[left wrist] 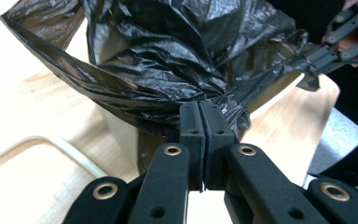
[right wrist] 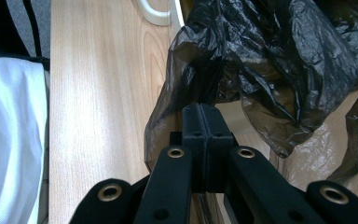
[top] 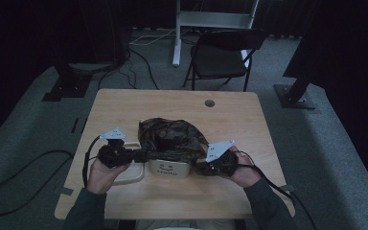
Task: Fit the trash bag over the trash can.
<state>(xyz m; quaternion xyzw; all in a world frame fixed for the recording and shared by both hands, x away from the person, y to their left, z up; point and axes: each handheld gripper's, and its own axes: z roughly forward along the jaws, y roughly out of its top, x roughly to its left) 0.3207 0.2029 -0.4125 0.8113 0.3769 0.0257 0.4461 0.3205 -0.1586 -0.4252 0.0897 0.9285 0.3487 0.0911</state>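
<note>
Covered by the black bag (top: 172, 136): most of the cream bin (top: 169, 168) beneath. Cut off at the left gripper view's corner: the tray (left wrist: 32, 182). Lettering on the bin too small to read.

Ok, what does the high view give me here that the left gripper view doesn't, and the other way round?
High view alone: the whole table, the folding chair behind it, the small cream bin with "hello" printed on its front, and the person's hands on both grippers, left gripper and right gripper, at opposite sides of the bin. Left gripper view alone: the left jaws pressed together on a gathered fold of the black plastic bag, close enough to confirm the pinch. Both: the bag bunched over the bin, the cream tray beside it, and the right gripper on the bag's far edge.
</note>
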